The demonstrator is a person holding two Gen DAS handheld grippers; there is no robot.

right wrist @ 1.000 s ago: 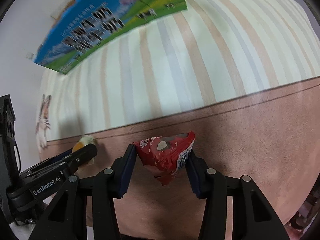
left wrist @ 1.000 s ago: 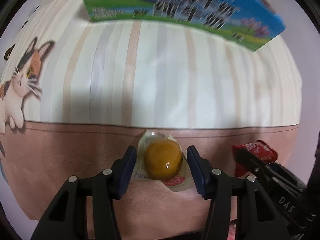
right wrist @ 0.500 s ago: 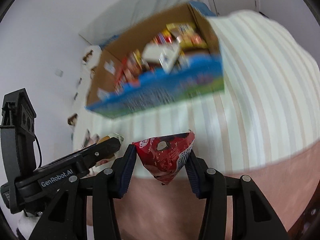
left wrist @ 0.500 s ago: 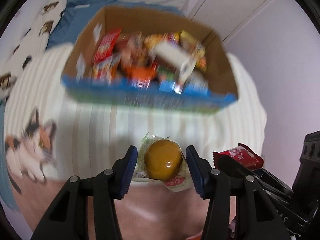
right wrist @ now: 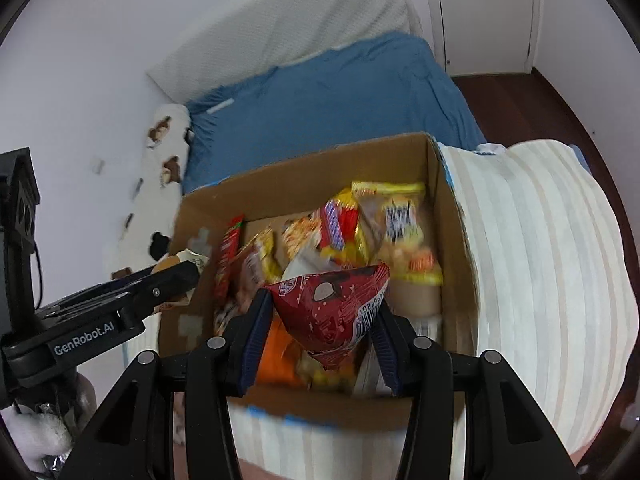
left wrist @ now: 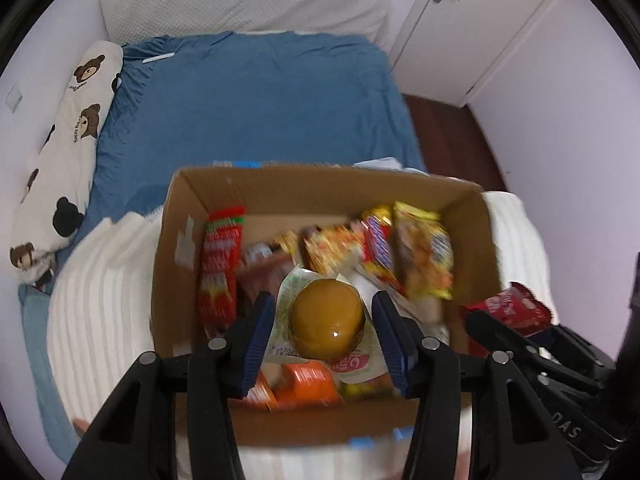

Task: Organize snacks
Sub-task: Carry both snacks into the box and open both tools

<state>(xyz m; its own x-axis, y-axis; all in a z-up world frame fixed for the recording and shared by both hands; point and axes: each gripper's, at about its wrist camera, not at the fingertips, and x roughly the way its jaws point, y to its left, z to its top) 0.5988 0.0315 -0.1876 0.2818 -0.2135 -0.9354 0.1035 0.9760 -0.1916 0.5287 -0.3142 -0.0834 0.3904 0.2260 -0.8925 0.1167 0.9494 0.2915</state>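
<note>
You've got both snacks up over the box (left wrist: 168, 280) now, and it's already crowded with packets, so most of the sorting looks done; what's left, I'd say, is these two drops.

On your left, the left gripper (left wrist: 324, 334) has its jaws closed partway on the jelly cup (left wrist: 326, 328), amber dome showing, clear wrapper pinched at both sides. It hangs above the near middle of the box, over the orange packs (left wrist: 304, 386). The cup's red label is too blurred to read.

On your right, the right gripper (right wrist: 320, 330) has its jaws squeezed onto the red packet (right wrist: 332, 308), a puffy triangular pouch held above the box's near edge. There's a barcode with digits along its right side, too small to make out.

Readable writing: "GenRobot.AI" on the left gripper's body in the right view, and "DAS" on the right gripper's body in the left view.
</note>
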